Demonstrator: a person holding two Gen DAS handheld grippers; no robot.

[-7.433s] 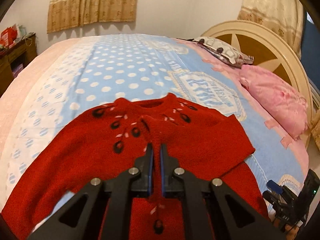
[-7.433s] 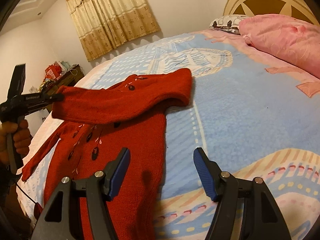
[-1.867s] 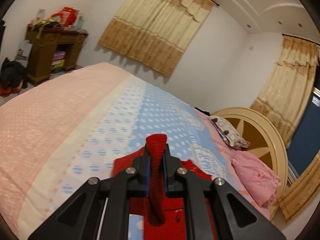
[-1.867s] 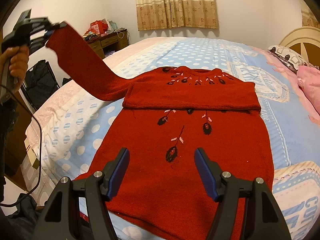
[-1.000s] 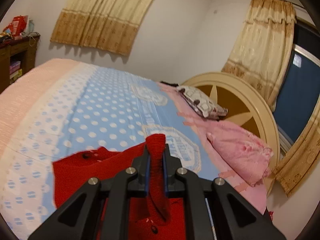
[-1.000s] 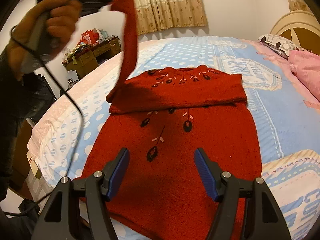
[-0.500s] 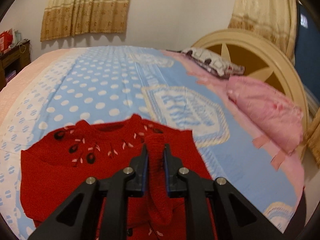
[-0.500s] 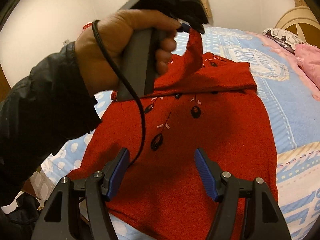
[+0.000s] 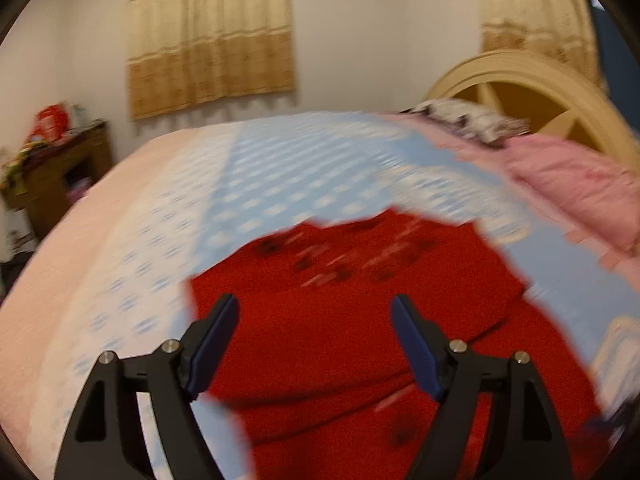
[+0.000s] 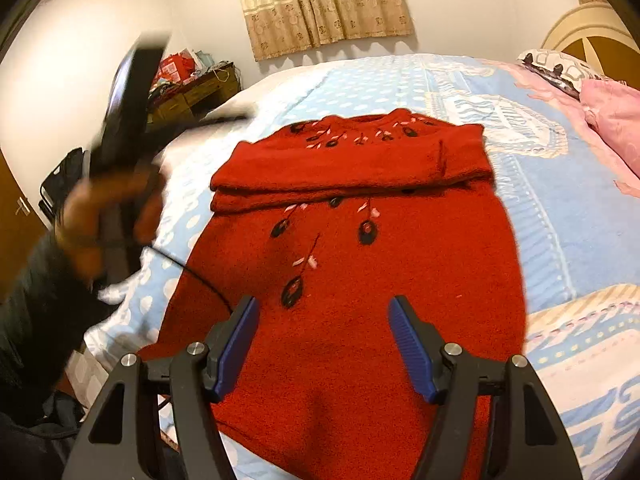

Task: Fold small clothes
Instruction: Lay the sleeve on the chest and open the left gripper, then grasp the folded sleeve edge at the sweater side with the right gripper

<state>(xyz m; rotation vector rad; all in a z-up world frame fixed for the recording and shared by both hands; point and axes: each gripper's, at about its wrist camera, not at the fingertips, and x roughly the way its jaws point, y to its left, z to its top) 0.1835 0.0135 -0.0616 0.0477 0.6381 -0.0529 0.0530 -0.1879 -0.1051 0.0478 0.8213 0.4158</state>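
Note:
A red knit sweater (image 10: 360, 264) with dark flower stitching lies flat on the bed, and both sleeves (image 10: 348, 176) are folded across its chest. My right gripper (image 10: 322, 340) is open and empty, low over the sweater's hem. My left gripper (image 9: 316, 340) is open and empty above the folded sleeves (image 9: 352, 312); its view is blurred by motion. In the right wrist view the left tool (image 10: 128, 108) shows blurred at the left, held up in a hand off the sweater's left side.
The bed has a blue dotted spread (image 10: 560, 216) with a pale pink side (image 9: 100, 240). A pink pillow (image 9: 576, 180) and a cream headboard (image 9: 532, 80) stand at the right. A wooden cabinet (image 10: 192, 92) stands by the far wall.
My left gripper has opened and let go of the sleeve, which now lies across the chest. It has drawn back to the left. My right gripper has stayed open over the hem.

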